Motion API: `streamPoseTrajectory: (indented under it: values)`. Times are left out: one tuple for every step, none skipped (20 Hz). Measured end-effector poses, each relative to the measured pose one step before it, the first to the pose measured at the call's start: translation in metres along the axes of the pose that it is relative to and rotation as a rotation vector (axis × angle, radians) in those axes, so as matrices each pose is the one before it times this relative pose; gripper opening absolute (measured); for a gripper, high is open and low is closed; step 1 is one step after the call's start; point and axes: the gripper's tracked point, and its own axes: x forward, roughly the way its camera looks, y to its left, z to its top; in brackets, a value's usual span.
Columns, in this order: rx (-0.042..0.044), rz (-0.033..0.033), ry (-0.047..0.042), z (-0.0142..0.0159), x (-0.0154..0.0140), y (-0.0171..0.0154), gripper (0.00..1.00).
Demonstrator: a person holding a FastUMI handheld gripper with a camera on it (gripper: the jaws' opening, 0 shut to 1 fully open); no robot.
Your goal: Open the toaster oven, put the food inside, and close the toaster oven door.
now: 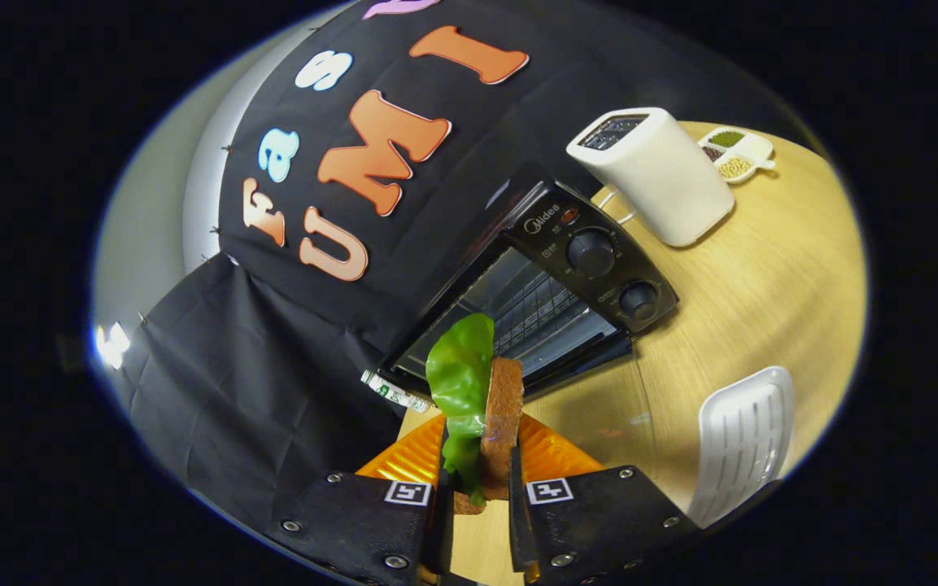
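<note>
- Tongs (481, 488) clamped on a sandwich (485, 407), both fingers pressing its sides, holding it upright on edge.
- Sandwich made of a brown bread slice (503, 419) with a green lettuce leaf (459, 382) against its left face, leaf reaching higher than the bread.
- Held clear above the wooden counter (761, 285), just ahead of the fingers.
- Orange tray (403, 460) lying under and behind the sandwich, near the fingers.
- Black toaster oven (550, 285) beyond the sandwich, door open, wire rack (530, 313) visible inside.
- Control panel with two round knobs (591, 252) on the oven's right side.
- White pop-up toaster (660, 175) standing farther off, right of the oven, its cord trailing on the counter.
- Small white divided dish (741, 150) with beans or grains at the far right, past the toaster.
- White slotted rack (745, 443) lying on the counter to the near right, well apart from the oven.
- Black cloth wall (257, 382) hanging behind and left of the oven.
</note>
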Motion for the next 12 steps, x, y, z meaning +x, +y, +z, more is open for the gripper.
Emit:
streamPoseTrajectory:
  values:
    - [0.02028, 0.00216, -0.00139, -0.00057, 0.0069, 0.00026, 0.28]
    - [0.01435, -0.00163, -0.00515, 0.00048, 0.01017, 0.00017, 0.28]
    - [0.01005, -0.00182, -0.00599, 0.00048, 0.007, -0.00048, 0.28]
    - [0.01337, -0.00009, -0.00284, -0.0006, 0.00953, 0.00075, 0.28]
    - [0.02, 0.00257, -0.00684, 0.00076, 0.00513, 0.00057, 0.28]
    - [0.01371, 0.00976, -0.00509, -0.00021, 0.00702, 0.00221, 0.28]
    - [0.01294, 0.01058, -0.00607, -0.00261, 0.00557, 0.00374, 0.28]
    - [0.01582, 0.00664, -0.00629, 0.00079, 0.00535, 0.00156, 0.28]
    - [0.01312, 0.00372, -0.01248, 0.00161, 0.00495, -0.00007, 0.28]
    - [0.01053, 0.0012, -0.01318, 0.00177, 0.00594, 0.00054, 0.28]
    - [0.00737, 0.00094, -0.01647, 0.00144, 0.00602, 0.00005, 0.28]
    - [0.01244, -0.00399, -0.01574, 0.00227, 0.00469, -0.00067, 0.28]
